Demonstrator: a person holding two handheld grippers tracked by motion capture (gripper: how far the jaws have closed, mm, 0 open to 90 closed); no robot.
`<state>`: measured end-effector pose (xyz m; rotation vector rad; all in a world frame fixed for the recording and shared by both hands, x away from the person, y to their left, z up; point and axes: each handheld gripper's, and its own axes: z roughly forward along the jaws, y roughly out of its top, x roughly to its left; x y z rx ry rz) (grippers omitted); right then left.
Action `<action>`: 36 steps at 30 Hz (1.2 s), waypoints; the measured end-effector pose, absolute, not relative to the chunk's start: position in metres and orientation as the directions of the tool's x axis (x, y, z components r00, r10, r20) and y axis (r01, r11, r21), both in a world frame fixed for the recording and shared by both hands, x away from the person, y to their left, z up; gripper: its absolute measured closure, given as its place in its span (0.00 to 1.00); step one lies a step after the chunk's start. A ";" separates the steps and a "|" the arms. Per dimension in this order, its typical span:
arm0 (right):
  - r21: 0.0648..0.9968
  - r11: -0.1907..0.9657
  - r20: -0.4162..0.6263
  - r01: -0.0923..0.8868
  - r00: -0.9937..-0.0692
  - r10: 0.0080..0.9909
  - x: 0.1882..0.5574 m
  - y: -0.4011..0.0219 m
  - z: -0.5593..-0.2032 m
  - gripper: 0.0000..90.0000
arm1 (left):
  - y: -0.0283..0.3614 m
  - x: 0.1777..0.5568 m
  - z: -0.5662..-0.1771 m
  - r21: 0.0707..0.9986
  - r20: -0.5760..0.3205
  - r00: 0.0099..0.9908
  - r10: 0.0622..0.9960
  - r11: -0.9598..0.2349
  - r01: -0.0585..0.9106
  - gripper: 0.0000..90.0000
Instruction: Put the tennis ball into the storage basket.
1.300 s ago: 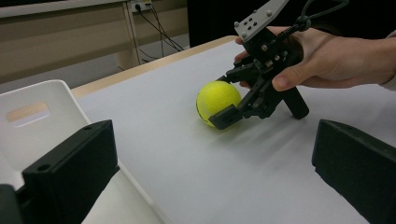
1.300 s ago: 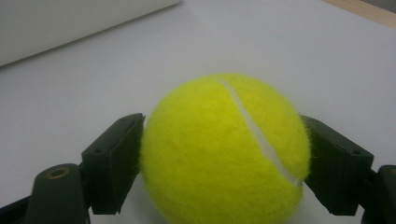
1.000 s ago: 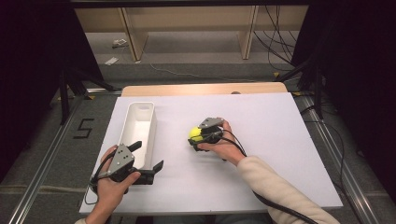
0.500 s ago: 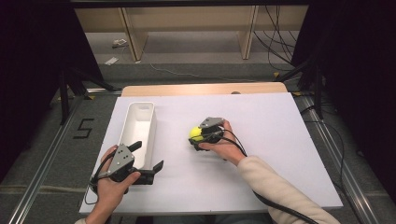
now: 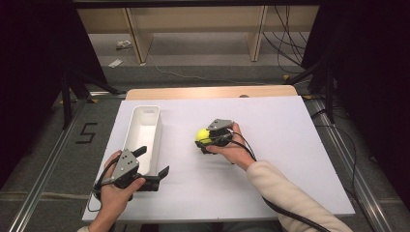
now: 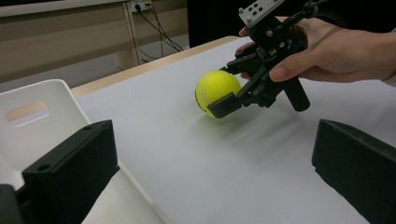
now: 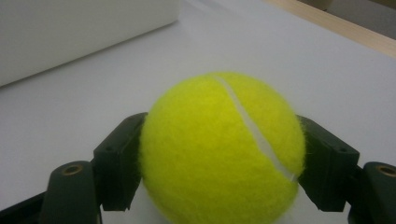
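Because the tennis ball [image 7: 219, 149] is light and fuzzy, it probably grips well at its widest part. Right gripper [image 5: 207, 141] clamps it there on both sides; left gripper [image 5: 153, 164] stands released near the white bin [image 5: 155, 112].

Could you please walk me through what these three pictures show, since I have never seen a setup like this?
A person sits at a white table and holds a hand-operated gripper with two black jaws in each hand; there is no robot arm. The high view looks down from above the person. The other two pictures come from small cameras riding on the grippers, looking along their jaws.

The right gripper is closed on a yellow tennis ball, one jaw pressing each side; the ball appears to sit on the table. The left gripper holds nothing, and its jaws stand wide apart at the near end of a long white bin, which looks empty. Its camera sees the ball from the side.
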<state>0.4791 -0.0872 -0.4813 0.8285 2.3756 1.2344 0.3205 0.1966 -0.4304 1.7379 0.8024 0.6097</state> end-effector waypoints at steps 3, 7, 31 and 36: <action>0.825 0.453 -0.030 0.338 -0.774 0.633 0.479 -0.087 -0.480 0.29 | 0.197 0.321 -0.430 0.956 0.013 0.642 0.766 -0.198 0.218 0.00; 0.827 0.451 -0.030 0.336 -0.774 0.632 0.479 -0.087 -0.479 0.29 | 0.197 0.320 -0.430 0.956 0.013 0.641 0.767 -0.197 0.217 0.00; 0.838 0.441 -0.034 0.322 -0.775 0.630 0.477 -0.086 -0.473 0.29 | 0.196 0.320 -0.430 0.956 0.012 0.640 0.768 -0.196 0.217 0.00; 0.840 0.440 -0.037 0.318 -0.775 0.630 0.477 -0.085 -0.471 0.29 | 0.196 0.320 -0.430 0.956 0.013 0.640 0.768 -0.197 0.217 0.00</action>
